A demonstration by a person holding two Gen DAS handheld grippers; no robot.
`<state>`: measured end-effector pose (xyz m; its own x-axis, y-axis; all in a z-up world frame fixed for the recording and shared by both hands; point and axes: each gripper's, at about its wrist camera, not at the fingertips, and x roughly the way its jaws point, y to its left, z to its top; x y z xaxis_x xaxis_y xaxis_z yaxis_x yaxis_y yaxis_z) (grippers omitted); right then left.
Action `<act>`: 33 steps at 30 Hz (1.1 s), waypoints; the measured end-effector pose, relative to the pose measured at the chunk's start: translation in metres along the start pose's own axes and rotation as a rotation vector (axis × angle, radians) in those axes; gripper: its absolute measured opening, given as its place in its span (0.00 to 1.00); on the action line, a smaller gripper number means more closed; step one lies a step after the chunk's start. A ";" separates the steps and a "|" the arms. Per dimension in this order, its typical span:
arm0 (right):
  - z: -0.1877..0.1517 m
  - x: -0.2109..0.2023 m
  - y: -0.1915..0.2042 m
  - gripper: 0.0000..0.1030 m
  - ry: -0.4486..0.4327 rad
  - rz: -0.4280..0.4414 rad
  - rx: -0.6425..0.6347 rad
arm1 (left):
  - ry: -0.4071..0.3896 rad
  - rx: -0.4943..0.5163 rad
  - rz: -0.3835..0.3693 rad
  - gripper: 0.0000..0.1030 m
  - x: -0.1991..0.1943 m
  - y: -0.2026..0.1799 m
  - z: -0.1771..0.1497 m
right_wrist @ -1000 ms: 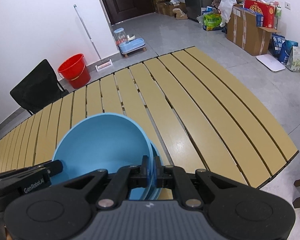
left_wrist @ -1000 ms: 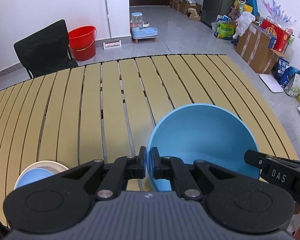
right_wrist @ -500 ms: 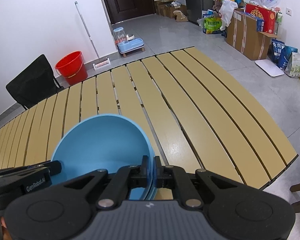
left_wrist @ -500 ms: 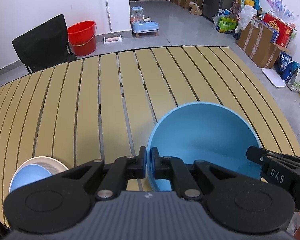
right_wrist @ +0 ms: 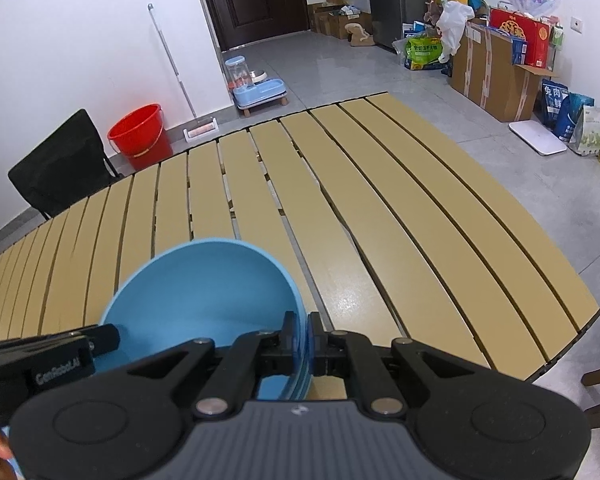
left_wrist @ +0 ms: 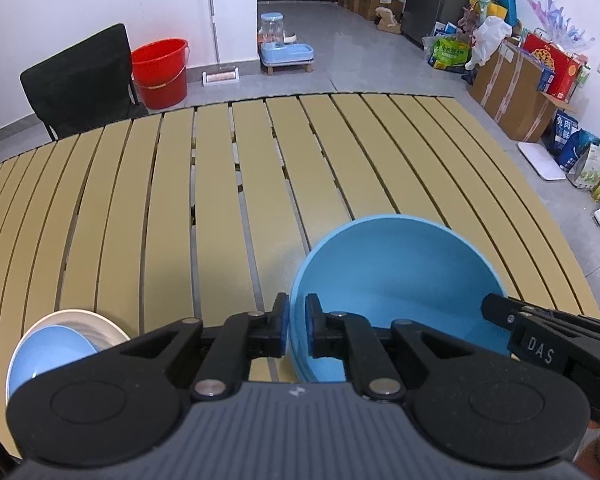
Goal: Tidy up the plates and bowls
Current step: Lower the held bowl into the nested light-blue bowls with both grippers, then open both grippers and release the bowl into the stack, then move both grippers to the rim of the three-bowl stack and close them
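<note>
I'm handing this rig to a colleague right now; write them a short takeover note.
Left tool: shut on the blue bowl, at its left rim.
Right tool: shut on the same bowl's right rim; a second blue rim seems nested under it there.
Bowl is over the slatted table, near edge.
Done: a small blue dish already sits in the white plate at left.
Left: set this bowl down and release.
</note>
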<state>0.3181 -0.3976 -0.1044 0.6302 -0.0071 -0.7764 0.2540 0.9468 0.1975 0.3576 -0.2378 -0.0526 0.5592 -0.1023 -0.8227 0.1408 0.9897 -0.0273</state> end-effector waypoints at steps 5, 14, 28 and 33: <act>-0.001 -0.007 -0.006 0.18 -0.010 0.022 0.013 | -0.035 -0.010 -0.006 0.32 -0.013 0.006 0.000; -0.010 -0.028 -0.015 0.62 -0.054 0.060 0.047 | -0.105 -0.033 0.002 0.77 -0.037 0.026 -0.010; -0.013 -0.036 -0.021 1.00 -0.031 0.054 0.029 | -0.077 -0.076 -0.049 1.00 -0.050 0.054 -0.021; -0.018 -0.043 -0.022 1.00 -0.032 0.073 0.029 | -0.085 -0.096 -0.054 1.00 -0.058 0.055 -0.026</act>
<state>0.2721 -0.4121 -0.0866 0.6710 0.0512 -0.7397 0.2272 0.9354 0.2708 0.3115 -0.1745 -0.0209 0.6204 -0.1601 -0.7678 0.0963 0.9871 -0.1280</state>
